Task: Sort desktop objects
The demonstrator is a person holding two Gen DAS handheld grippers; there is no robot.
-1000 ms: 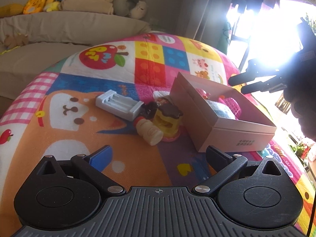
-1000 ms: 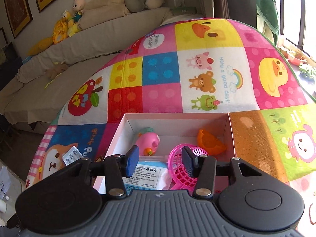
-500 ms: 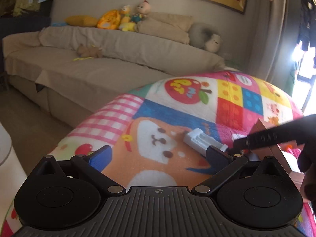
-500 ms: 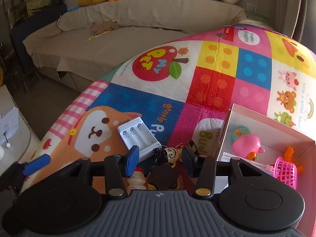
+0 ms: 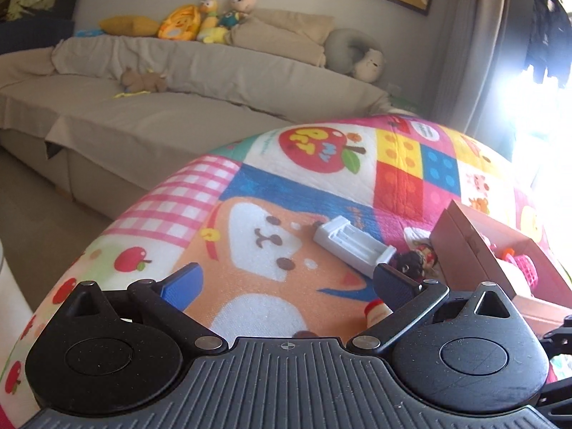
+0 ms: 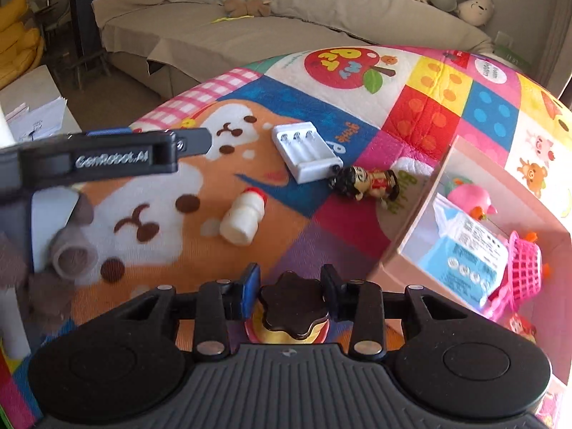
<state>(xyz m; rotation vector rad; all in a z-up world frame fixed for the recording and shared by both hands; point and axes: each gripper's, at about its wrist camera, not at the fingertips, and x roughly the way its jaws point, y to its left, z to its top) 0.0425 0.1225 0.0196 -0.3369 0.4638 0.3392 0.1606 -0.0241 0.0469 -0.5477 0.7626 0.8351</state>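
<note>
Toys and small goods on the mat, some already boxed

White battery charger [image 6: 306, 152] flat at centre; figurine [image 6: 368, 185] lying just right of it; white bottle [image 6: 242, 221] on its side below; brown-lidded jar [image 6: 292, 309] upright at bottom centre; pink box [image 6: 414, 221] at right.

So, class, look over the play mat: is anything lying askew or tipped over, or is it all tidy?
Two things lie on their sides: the small white bottle with a red cap, and the toy figure beside the white battery charger. The right gripper has its jaws on a brown-lidded jar, which stands upright.
</note>
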